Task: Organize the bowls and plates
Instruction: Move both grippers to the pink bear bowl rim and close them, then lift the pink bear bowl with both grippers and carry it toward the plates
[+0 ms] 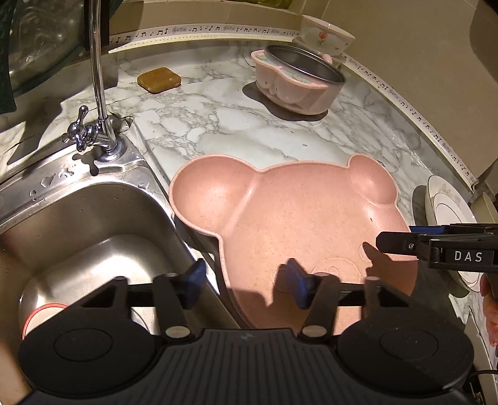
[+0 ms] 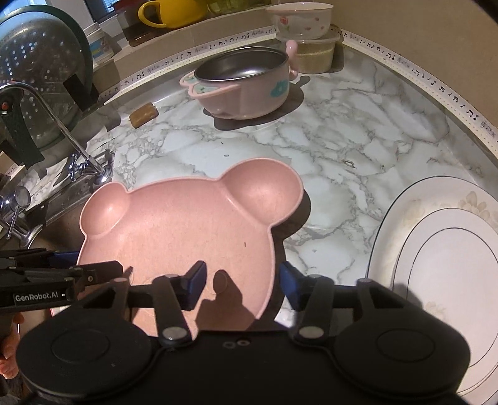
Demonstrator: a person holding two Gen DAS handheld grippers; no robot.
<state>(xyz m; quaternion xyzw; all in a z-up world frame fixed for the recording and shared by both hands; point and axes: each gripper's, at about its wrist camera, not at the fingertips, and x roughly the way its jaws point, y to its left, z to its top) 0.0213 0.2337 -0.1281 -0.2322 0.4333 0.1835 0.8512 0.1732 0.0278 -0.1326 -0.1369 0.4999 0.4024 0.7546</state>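
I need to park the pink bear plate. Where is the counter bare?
Bare marble lies between the bear plate, the pink pot and the white plate. The back corner by the flowered bowl is crowded.

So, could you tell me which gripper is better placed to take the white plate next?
Right, probably: the white plate lies just beside the right gripper, while the left gripper straddles the opposite rim of the pink plate.

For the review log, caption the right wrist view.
Both grippers straddle opposite rims of the pink bear-shaped plate on the marble counter.
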